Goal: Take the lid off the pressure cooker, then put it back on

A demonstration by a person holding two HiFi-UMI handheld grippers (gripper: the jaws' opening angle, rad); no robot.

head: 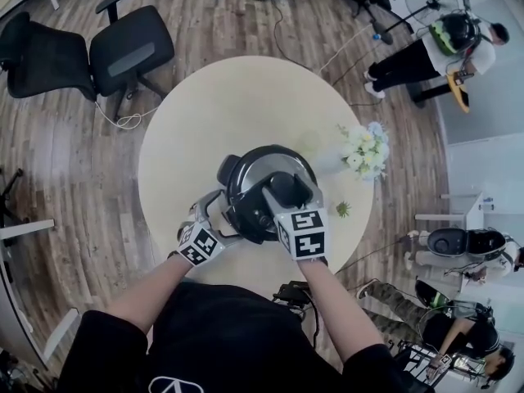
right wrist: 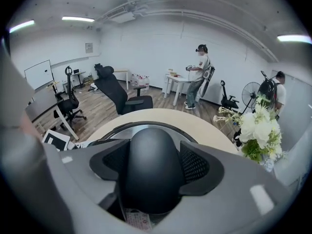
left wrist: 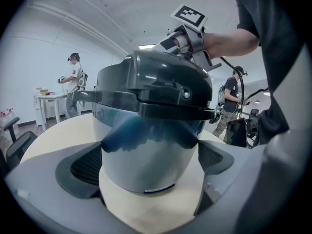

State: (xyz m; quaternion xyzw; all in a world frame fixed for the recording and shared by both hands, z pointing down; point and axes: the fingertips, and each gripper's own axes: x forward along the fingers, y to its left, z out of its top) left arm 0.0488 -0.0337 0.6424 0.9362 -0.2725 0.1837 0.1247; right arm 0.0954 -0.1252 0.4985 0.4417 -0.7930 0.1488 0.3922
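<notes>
The jaws of the right gripper pinched the black domed plastic handle from both sides, pads pressed against it. The jaws of the left gripper were clamped around the shiny body of the silver steel pressure cooker, apparently to steady it. The dark grey lid sat on the pot, which stood near the near edge of the round beige desk. This looked like the twist at the handle, though whether to unlock or to lock the lid could not be told. The next move would need a firm turn while the left held the body. A small white label below the handle carried red print too small to read. The square black-and-white markers bore no words, and no brand showed.
</notes>
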